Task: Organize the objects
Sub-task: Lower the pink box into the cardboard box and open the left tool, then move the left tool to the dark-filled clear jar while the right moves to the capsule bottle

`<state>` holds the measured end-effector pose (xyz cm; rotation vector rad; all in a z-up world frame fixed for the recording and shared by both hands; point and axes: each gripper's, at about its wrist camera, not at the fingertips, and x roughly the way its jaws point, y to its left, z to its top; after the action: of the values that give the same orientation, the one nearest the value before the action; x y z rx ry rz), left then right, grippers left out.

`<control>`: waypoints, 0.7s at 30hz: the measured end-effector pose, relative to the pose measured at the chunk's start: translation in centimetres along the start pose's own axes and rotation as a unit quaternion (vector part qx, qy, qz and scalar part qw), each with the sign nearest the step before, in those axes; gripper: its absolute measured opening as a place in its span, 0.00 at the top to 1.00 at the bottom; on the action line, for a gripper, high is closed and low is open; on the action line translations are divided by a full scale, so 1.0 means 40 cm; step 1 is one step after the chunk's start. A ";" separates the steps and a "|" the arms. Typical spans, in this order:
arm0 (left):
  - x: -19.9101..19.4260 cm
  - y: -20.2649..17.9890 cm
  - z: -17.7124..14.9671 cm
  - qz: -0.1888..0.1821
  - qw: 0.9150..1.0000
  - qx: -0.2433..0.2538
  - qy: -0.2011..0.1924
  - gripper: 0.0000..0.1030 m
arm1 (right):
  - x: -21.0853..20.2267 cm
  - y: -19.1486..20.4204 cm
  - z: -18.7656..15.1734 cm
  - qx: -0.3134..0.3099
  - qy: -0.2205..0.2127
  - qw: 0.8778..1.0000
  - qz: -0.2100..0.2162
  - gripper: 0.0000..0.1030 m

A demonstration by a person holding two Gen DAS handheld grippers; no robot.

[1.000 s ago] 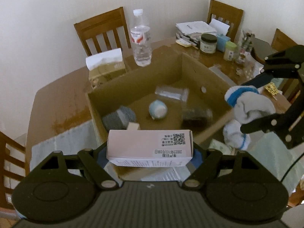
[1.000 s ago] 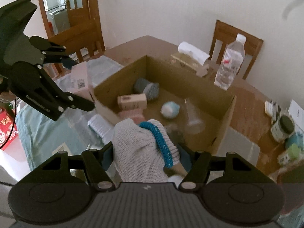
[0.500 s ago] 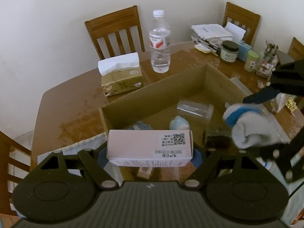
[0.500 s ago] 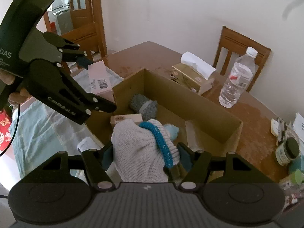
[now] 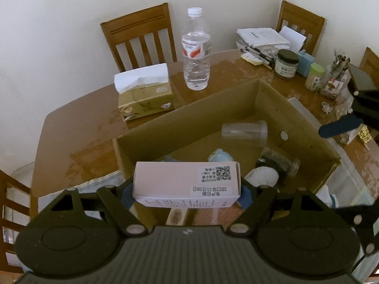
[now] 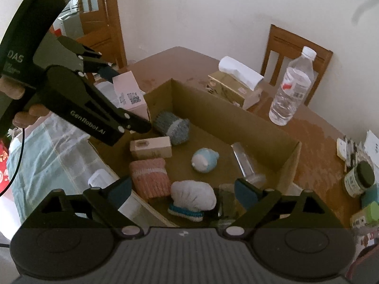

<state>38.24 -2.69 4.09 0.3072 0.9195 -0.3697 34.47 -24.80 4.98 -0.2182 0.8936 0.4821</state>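
Tabletop (image 5: 71,127) clutter is being gathered into the open cardboard box (image 6: 236,116), which is seen in both views at the middle of the table. Inside it, a grey knitted roll, a small tan carton, a pink knitted roll, a pale blue ball, a clear cup on its side and a dark jar are already laid.

A change is shown at the right tongs (image 6: 183,189): half a second ago the white sock with the blue cuff (image 6: 193,197) was pinched between the pads, and now it is seen lying on the box floor at the near wall, beside the pink roll. The jaws are opening and nothing is pressed between them. That item can be judged as delivered, and the right tongs are freed for another pick.

The pink carton (image 5: 187,183) is pinched crosswise by the left tongs (image 5: 187,193), held above the near edge of the box and not yet let go. Its release into the box is probably the next step; free floor is left toward the far wall.

A water bottle (image 5: 196,49) and a tissue box (image 5: 146,94) are left standing behind the box.
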 end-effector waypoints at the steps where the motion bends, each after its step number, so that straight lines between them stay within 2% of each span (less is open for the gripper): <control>1: 0.003 -0.004 0.005 -0.002 1.000 0.001 -0.001 0.21 | -0.001 -0.001 -0.003 0.001 0.001 1.000 -0.002 0.07; 4: 0.005 -0.017 0.023 -0.004 1.000 0.000 -0.007 0.18 | -0.009 -0.003 -0.009 0.002 0.001 1.000 -0.011 0.06; 5: 0.005 -0.020 0.028 -0.006 1.000 -0.004 -0.011 0.15 | -0.013 -0.004 -0.011 0.002 0.000 1.000 -0.014 0.04; 6: 0.005 -0.021 0.032 -0.007 1.000 -0.008 -0.013 0.06 | -0.016 -0.005 -0.013 0.003 -0.002 1.000 -0.017 0.01; 7: 0.004 -0.022 0.034 -0.005 1.000 -0.012 -0.018 0.03 | -0.019 -0.007 -0.014 0.004 -0.004 1.000 -0.020 0.00; 14: -0.008 -0.033 0.026 0.003 0.999 -0.017 -0.030 0.03 | -0.021 -0.015 -0.021 0.017 -0.003 0.999 -0.044 0.00; 21: -0.035 -0.041 -0.019 0.013 0.999 -0.022 -0.030 0.03 | -0.023 -0.006 -0.041 0.031 -0.001 0.998 -0.054 0.00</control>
<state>36.21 -3.58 4.64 0.2658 0.8622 -0.3316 32.97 -25.90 4.69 -0.2091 0.8885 0.3533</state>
